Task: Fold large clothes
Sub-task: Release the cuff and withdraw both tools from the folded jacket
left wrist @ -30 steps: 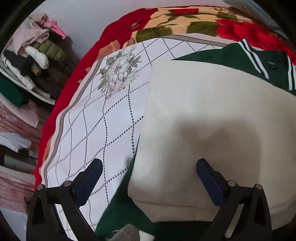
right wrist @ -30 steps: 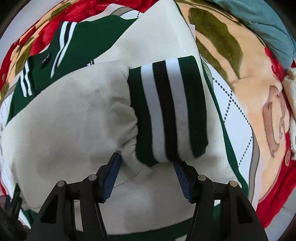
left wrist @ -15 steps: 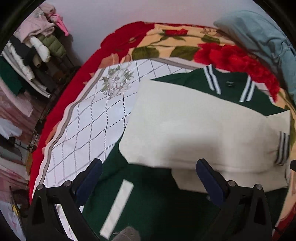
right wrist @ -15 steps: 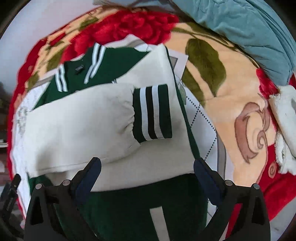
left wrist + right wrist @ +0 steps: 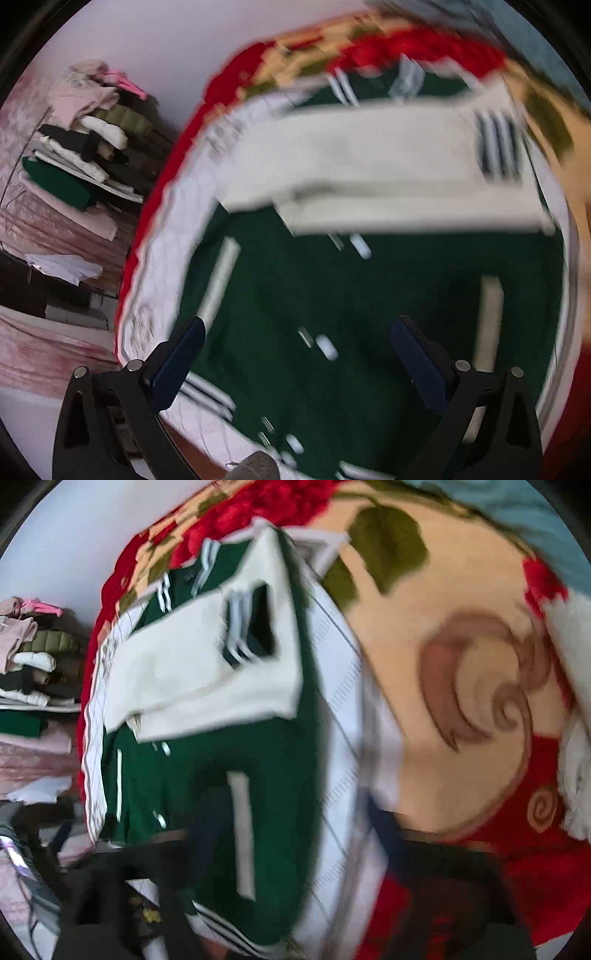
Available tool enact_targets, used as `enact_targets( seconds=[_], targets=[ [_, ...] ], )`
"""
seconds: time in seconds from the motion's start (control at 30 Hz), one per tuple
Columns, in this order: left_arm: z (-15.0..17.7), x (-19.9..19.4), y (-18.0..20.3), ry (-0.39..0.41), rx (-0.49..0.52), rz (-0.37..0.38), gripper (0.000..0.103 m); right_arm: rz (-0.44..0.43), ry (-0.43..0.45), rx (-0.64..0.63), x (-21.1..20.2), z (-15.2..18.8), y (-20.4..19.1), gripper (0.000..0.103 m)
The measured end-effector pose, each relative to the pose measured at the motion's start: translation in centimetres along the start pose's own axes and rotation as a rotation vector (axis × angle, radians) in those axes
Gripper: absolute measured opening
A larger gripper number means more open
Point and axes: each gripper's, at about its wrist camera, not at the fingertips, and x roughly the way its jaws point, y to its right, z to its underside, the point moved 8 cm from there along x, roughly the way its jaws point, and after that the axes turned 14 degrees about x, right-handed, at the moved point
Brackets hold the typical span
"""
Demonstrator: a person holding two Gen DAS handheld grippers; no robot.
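A green jacket (image 5: 369,302) with cream sleeves lies flat on a white checked cloth (image 5: 177,236) on the bed. Both cream sleeves (image 5: 369,173) are folded across its chest, and a striped cuff (image 5: 498,144) shows at the right. My left gripper (image 5: 299,354) is open and empty above the jacket's lower half. In the right wrist view the jacket (image 5: 229,775) and its sleeves (image 5: 192,679) lie to the left. My right gripper (image 5: 291,853) is motion-blurred, with its jaws wide apart and empty, above the jacket's right hem.
A floral red and yellow blanket (image 5: 461,701) covers the bed under the cloth. A teal pillow (image 5: 517,506) lies at the far right. Stacked clothes (image 5: 88,140) sit on shelves to the left of the bed. A white wall (image 5: 184,44) is behind.
Both grippers have pulled back and up from the folded sleeves, so the jacket's lower half shows. The right gripper, around the striped cuff a second ago, has opened wide. Both views are now blurred.
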Motion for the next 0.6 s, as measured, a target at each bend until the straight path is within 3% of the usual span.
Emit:
enact_targets(
  seconds=[0.03, 0.23, 0.37, 0.47, 0.6],
  targets=[
    [0.9, 0.0, 1.6, -0.023, 0.017, 0.017, 0.103, 0.002, -0.026, 0.010, 0.3, 0.4, 1.4, 0.040],
    [5.5, -1.3, 11.4, -0.101, 0.161, 0.033, 0.103, -0.083, -0.159, 0.099, 2.1, 2.1, 8.4, 0.041],
    [7.0, -1.4, 16.3, -0.097, 0.311, -0.054, 0.103, -0.155, -0.234, 0.183, 2.9, 2.4, 11.5, 0.067],
    [7.0, -0.8, 18.2, -0.063, 0.401, -0.177, 0.103, -0.165, -0.245, 0.207, 3.2, 2.1, 13.1, 0.067],
    [6.4, -0.7, 18.7, -0.056, 0.426, -0.199, 0.103, -0.174, -0.255, 0.205, 3.5, 1.9, 13.7, 0.067]
  ],
)
